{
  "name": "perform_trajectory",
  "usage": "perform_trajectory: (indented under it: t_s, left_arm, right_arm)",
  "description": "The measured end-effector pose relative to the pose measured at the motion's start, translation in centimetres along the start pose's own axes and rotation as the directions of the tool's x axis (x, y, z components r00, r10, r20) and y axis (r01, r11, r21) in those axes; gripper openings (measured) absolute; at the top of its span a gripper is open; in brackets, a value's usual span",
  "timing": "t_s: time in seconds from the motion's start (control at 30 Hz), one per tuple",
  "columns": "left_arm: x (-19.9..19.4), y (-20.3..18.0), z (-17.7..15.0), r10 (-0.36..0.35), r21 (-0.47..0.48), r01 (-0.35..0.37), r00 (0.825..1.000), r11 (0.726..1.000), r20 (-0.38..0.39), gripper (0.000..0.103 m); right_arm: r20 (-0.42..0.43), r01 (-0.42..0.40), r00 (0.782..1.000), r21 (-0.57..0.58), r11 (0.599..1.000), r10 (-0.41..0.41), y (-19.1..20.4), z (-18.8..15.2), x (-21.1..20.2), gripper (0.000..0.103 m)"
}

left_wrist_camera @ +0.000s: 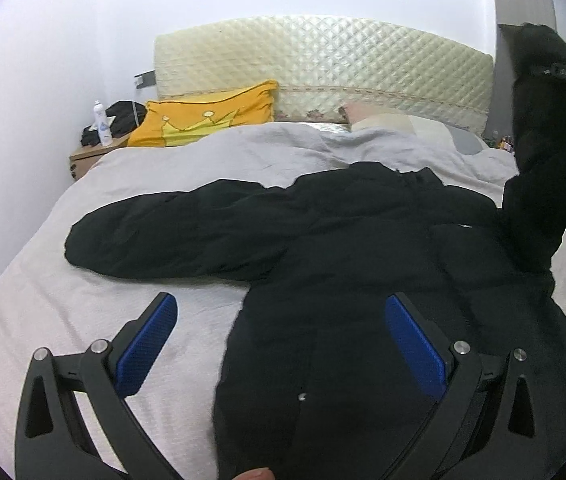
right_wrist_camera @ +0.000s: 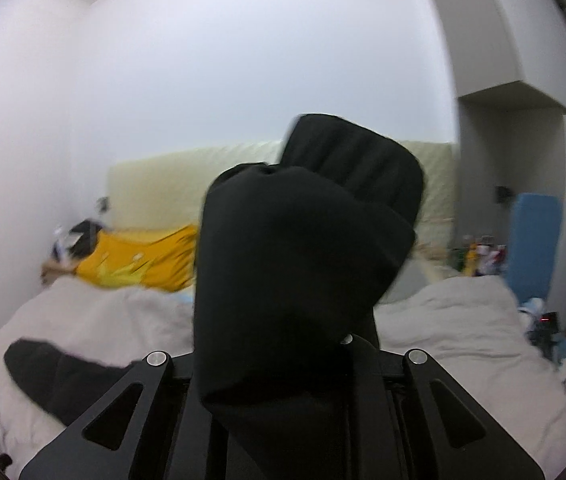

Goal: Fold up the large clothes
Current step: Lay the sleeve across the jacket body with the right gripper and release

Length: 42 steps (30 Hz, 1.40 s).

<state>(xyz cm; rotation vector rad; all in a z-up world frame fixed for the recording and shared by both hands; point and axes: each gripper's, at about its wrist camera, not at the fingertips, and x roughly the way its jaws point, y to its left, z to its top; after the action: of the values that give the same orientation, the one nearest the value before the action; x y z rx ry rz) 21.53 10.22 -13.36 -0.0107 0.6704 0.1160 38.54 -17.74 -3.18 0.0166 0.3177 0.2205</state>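
The left gripper (left_wrist_camera: 281, 344) hangs wide apart above the black padded jacket (left_wrist_camera: 363, 248) spread on the grey-quilted bed (left_wrist_camera: 43, 300). The right gripper (right_wrist_camera: 283, 364) is clamped on the jacket's lifted sleeve (right_wrist_camera: 303, 260). Only the left view shows the jacket's whole body.

You have one black jacket (left_wrist_camera: 363, 248) on the bed (left_wrist_camera: 83, 300), one yellow pillow (left_wrist_camera: 211, 116) behind it, one bottle (left_wrist_camera: 101, 124) beside that pillow.

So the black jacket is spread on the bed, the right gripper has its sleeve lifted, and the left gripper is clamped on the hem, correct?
Not quite. The left gripper is open, its blue pads wide apart over the black jacket, gripping nothing, as the left wrist view shows. The rest holds: the jacket lies on the bed, and the right gripper holds the raised sleeve.
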Motion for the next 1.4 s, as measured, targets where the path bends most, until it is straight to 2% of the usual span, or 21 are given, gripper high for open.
perform_trajectory:
  t_s: [0.1,0.23,0.43,0.57,0.67,0.77,0.87,0.93,0.97,1.0,1.03,1.07,1.2,1.4]
  left_arm:
    - [0.3,1.1,-0.3,-0.005,-0.026,0.005,1.0,1.0,-0.002,0.103]
    - [1.1,2.1,-0.6,-0.041,-0.079,0.039,0.999,0.996,-0.024,0.103]
    - [1.1,1.7,-1.1,-0.056,-0.058,0.055,0.998,0.997,-0.022,0.103]
    - [1.5,2.2,-1.3,-0.063,-0.069,0.06,0.998,0.996,-0.031,0.103]
    - [1.8,2.4,-1.3,-0.078,-0.085,0.074,0.996,0.994,-0.043,0.103]
    - [1.8,2.3,-1.4,-0.077,-0.08,0.073,0.996,0.994,-0.05,0.103]
    - [1.7,2.0,-1.2,-0.08,-0.078,0.075,0.995,0.994,-0.059,0.103]
    - [1.7,1.8,-0.8,-0.082,-0.084,0.076,0.994,0.994,-0.072,0.103]
    - [1.6,1.6,-0.7,-0.088,-0.089,0.081,0.993,0.993,-0.079,0.103]
    - [1.3,1.5,-0.3,-0.109,-0.098,0.101,0.991,0.99,-0.082,0.103]
    - [0.9,1.3,0.0,-0.113,-0.1,0.105,0.991,0.989,-0.077,0.103]
    - [0.4,1.0,0.3,-0.101,-0.096,0.094,0.993,0.991,-0.069,0.103]
    - [-1.3,0.4,1.1,-0.064,-0.094,0.059,0.996,0.994,-0.055,0.103]
    - [-4.4,0.3,2.8,-0.062,-0.125,0.061,0.998,0.99,-0.001,0.103]
  right_arm:
    - [-0.065,-0.071,0.995,-0.022,0.997,0.069,4.1,-2.1,2.6,0.014]
    - [-0.146,-0.119,0.983,-0.077,0.99,0.107,8.8,-6.4,5.5,0.014]
    - [-0.275,-0.169,0.953,-0.137,0.976,0.126,14.0,-13.3,9.4,0.015]
    - [-0.369,-0.179,0.922,-0.148,0.973,0.114,15.4,-17.1,11.4,0.016]
    - [-0.433,-0.188,0.894,-0.134,0.973,0.114,15.7,-19.0,12.5,0.017]
    - [-0.457,-0.195,0.881,-0.112,0.974,0.124,16.6,-19.8,11.6,0.021]
    - [-0.469,-0.212,0.87,-0.075,0.974,0.153,16.2,-19.7,11.5,0.033]
    - [-0.472,-0.227,0.863,-0.046,0.973,0.179,16.0,-19.3,11.0,0.053]
    - [-0.477,-0.239,0.856,-0.024,0.971,0.199,16.0,-19.1,10.5,0.059]
    - [-0.474,-0.255,0.852,-0.003,0.967,0.223,16.1,-18.8,9.9,0.075]
    - [-0.464,-0.261,0.854,0.01,0.965,0.236,16.1,-18.3,9.5,0.084]
    - [-0.455,-0.27,0.855,0.02,0.963,0.249,16.0,-17.8,8.9,0.086]
    - [-0.42,-0.268,0.871,0.03,0.963,0.255,15.2,-15.4,6.2,0.087]
    - [-0.344,-0.175,0.925,-0.007,0.985,0.162,12.0,-11.1,0.7,0.092]
